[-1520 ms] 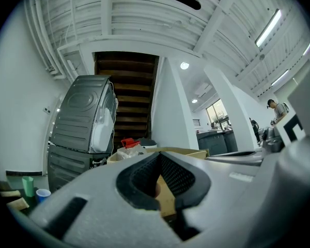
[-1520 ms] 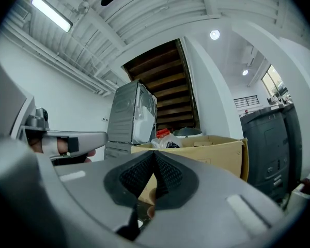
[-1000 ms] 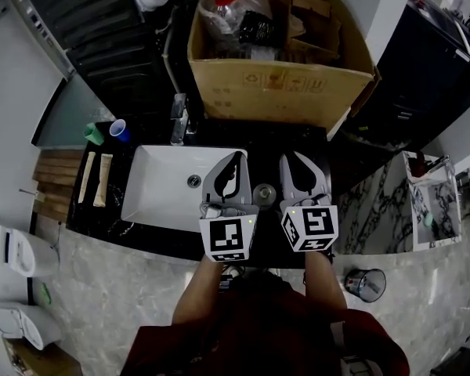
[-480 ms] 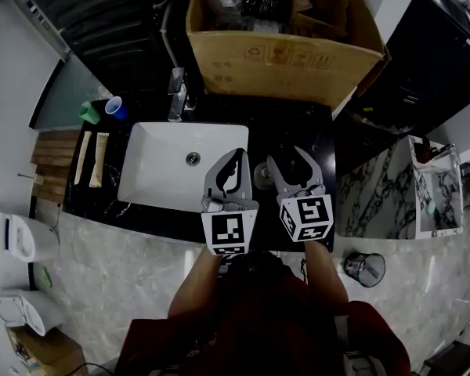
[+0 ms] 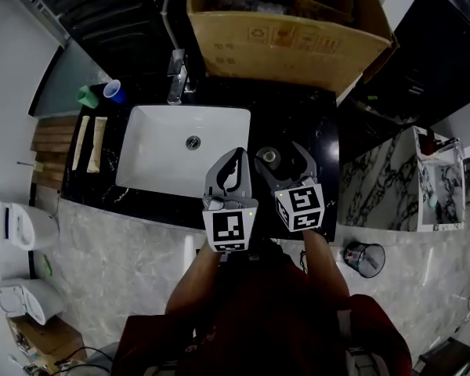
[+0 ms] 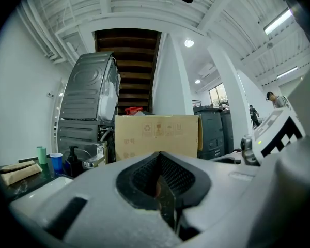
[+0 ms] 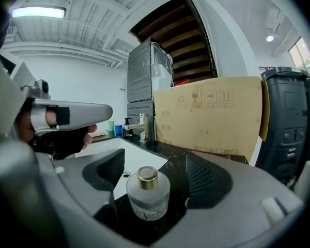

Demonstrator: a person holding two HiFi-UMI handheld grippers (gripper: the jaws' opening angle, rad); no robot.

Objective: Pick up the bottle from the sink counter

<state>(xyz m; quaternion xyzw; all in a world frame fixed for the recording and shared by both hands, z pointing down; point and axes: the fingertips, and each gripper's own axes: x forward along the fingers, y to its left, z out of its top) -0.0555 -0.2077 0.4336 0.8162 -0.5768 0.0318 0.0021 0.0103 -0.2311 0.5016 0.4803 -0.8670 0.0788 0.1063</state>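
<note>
The bottle (image 5: 271, 157) is small, of frosted glass with a gold cap (image 7: 147, 174), and stands upright on the black counter (image 5: 317, 135) just right of the sink. My right gripper (image 5: 279, 155) is open; its jaws have just been opening, and the bottle (image 7: 148, 194) stands between them with gaps to both pads. In the right gripper view the right gripper (image 7: 156, 175) straddles it at counter height. My left gripper (image 5: 236, 157) is shut and empty beside it, over the sink's front right corner. The left gripper view shows the left gripper (image 6: 163, 186) with its pads together.
A white sink basin (image 5: 164, 151) with a tap (image 5: 177, 75) fills the counter's left. A large cardboard box (image 5: 286, 34) stands behind. Blue (image 5: 114, 91) and green (image 5: 88, 96) cups and wrapped packets (image 5: 99, 142) lie far left. A small bin (image 5: 362, 258) is on the floor.
Both grippers have sunk toward the counter. The right jaws went from shut to wide open, and the bottle now stands between them. The left gripper stayed shut.
</note>
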